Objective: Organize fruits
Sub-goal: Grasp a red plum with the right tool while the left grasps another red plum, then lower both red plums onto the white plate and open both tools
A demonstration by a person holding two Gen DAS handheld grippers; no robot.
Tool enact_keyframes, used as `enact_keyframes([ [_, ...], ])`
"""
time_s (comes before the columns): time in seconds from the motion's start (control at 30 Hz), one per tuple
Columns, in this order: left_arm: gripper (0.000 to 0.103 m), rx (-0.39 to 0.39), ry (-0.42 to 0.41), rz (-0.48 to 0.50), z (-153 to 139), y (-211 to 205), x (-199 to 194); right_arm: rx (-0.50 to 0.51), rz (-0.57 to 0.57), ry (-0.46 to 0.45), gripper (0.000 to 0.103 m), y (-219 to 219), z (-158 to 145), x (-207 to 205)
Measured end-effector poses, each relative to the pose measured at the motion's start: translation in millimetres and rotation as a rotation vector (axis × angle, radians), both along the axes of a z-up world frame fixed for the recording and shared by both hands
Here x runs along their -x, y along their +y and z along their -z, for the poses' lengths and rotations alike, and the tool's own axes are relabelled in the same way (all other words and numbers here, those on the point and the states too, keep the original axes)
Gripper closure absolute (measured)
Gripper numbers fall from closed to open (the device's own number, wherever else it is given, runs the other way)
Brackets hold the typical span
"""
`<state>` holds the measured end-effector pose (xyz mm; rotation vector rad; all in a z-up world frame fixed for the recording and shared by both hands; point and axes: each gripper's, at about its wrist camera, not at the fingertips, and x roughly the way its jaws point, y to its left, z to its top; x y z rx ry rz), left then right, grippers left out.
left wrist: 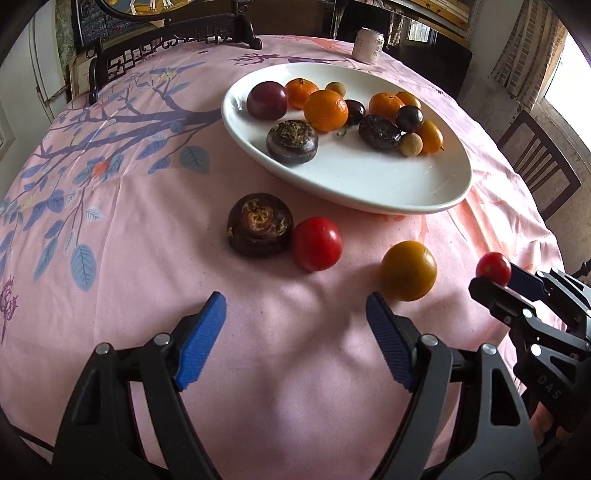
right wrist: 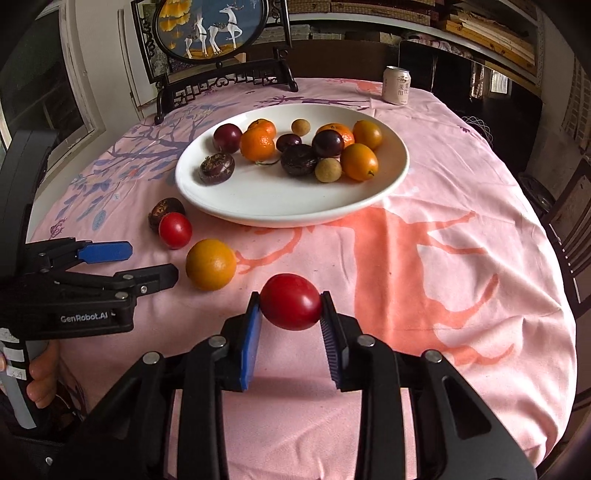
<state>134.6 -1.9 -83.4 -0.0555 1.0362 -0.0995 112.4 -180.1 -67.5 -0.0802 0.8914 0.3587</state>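
Note:
My right gripper (right wrist: 291, 307) is shut on a red tomato (right wrist: 291, 306), pinched between its blue pads just above the pink cloth; the same tomato (left wrist: 493, 268) shows at the right edge of the left wrist view. My left gripper (left wrist: 295, 310) stands open over bare cloth, nothing between its fingers. Ahead of it lie a dark brown fruit (left wrist: 259, 229), a second red tomato (left wrist: 316, 243) touching it, and a yellow-orange fruit (left wrist: 409, 270) by the right fingertip. A white plate (right wrist: 280, 206) beyond holds several oranges, dark plums and small tan fruits.
A drink can (right wrist: 396, 85) stands at the table's far side. A dark carved stand with a round painted screen (right wrist: 207, 29) sits at the back left. Wooden chairs (left wrist: 539, 162) flank the table on the right. A hand (right wrist: 40, 376) holds the left gripper's handle.

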Motion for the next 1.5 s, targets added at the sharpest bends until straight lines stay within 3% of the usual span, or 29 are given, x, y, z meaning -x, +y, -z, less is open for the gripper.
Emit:
enact_keyframes([
  [0.17, 0.031, -0.042, -0.017, -0.006, 0, -12, -14, -0.026, 0.023, 0.002, 0.071, -12, -1, 0],
  [0.27, 0.051, -0.067, -0.041, -0.027, -1, -15, -20, -0.033, 0.029, -0.004, 0.071, -15, -4, 0],
  [0.33, 0.074, -0.046, -0.051, -0.02, -2, -12, -21, -0.039, 0.03, -0.01, 0.071, -16, -6, 2],
  [0.57, 0.074, 0.04, -0.072, -0.027, -14, 3, -5, -0.05, 0.027, -0.015, 0.071, -15, -9, 5],
  [0.9, 0.074, 0.063, -0.12, 0.015, -51, 7, 10, -0.051, -0.006, -0.034, 0.071, -2, -21, -5],
  [1.03, 0.074, 0.031, -0.148, 0.022, -71, 9, -17, -0.053, -0.035, -0.052, 0.071, 8, -33, -28],
  [1.17, 0.074, -0.009, -0.119, 0.001, -77, 13, -73, -0.052, -0.063, -0.038, 0.071, 26, -36, -62],
  [1.33, 0.074, -0.055, -0.039, -0.032, -57, 17, -127, -0.028, -0.068, 0.027, 0.071, 45, -22, -99],
  [1.5, 0.074, -0.038, 0.003, -0.038, -41, 19, -145, -0.01, -0.083, 0.073, 0.071, 57, -7, -119],
])
